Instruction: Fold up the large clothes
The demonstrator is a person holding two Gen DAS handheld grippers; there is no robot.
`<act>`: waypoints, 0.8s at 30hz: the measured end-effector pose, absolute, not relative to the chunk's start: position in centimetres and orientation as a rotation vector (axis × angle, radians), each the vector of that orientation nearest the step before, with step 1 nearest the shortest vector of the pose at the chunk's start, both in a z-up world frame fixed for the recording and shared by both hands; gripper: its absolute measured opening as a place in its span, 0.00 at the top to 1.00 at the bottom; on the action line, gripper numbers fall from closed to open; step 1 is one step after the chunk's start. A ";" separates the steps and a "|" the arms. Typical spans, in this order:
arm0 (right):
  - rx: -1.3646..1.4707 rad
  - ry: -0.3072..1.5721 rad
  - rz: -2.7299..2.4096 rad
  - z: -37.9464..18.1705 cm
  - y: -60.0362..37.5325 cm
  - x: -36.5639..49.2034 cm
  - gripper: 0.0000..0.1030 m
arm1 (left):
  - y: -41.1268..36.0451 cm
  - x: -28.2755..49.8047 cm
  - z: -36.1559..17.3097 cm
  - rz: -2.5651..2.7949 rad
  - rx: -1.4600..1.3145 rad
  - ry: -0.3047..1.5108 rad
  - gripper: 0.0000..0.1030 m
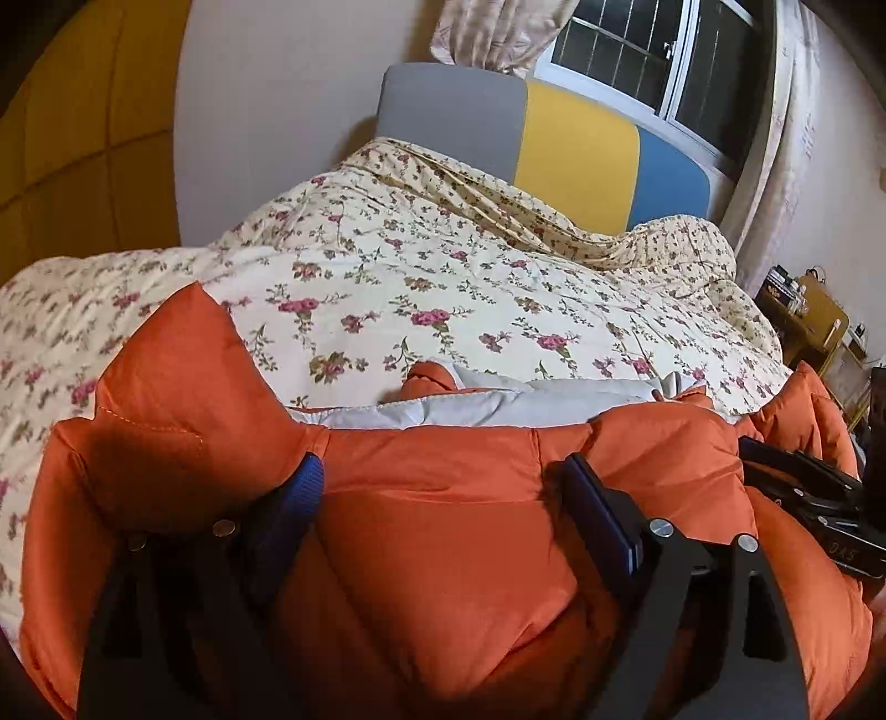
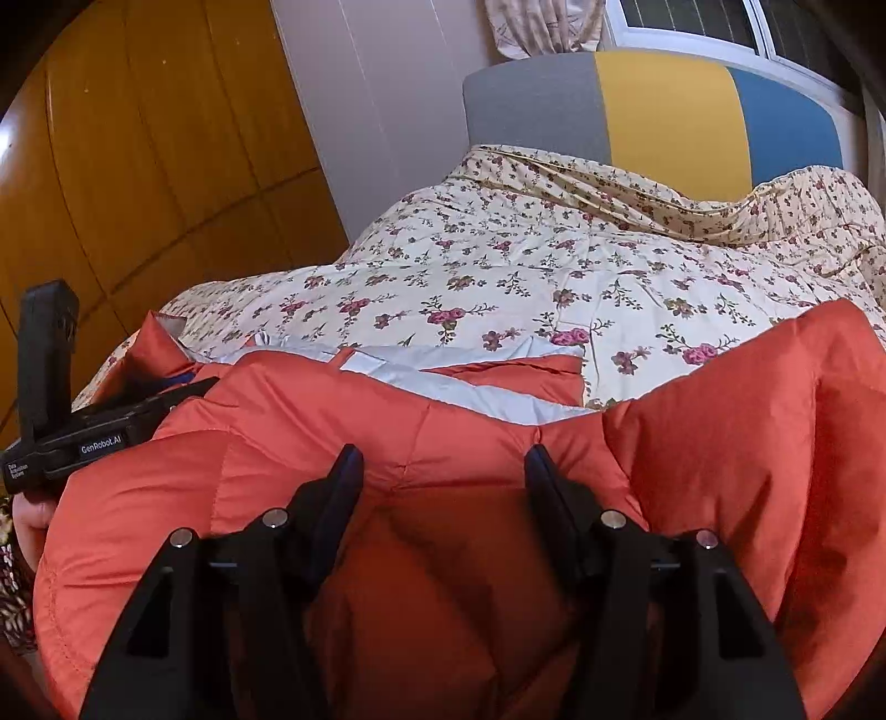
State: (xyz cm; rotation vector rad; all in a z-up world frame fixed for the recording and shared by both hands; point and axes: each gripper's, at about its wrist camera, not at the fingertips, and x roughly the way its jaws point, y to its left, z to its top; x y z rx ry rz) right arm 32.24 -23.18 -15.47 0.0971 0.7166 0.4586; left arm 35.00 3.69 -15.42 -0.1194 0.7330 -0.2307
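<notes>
An orange puffer jacket (image 1: 443, 531) with a pale grey lining (image 1: 498, 404) lies on the bed's near edge and fills the lower half of both views (image 2: 443, 498). My left gripper (image 1: 443, 476) has its jaws spread wide, with a thick bunch of jacket bulging between them. My right gripper (image 2: 443, 471) also stands with jaws apart and padded jacket fabric between them. Each gripper shows in the other's view: the right one at the right edge (image 1: 814, 498), the left one at the left edge (image 2: 99, 426). Whether the fingers press the fabric is unclear.
The bed is covered by a cream floral quilt (image 1: 443, 288). A grey, yellow and blue headboard (image 1: 576, 144) stands at the far end under a window (image 1: 664, 50). A wooden wardrobe (image 2: 138, 166) is on the left, a small cluttered table (image 1: 803, 315) on the right.
</notes>
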 end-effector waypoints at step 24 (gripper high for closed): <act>0.181 0.820 0.016 -17.4 -32.0 33.8 0.32 | 12.3 34.7 -18.4 0.015 -0.282 0.867 0.03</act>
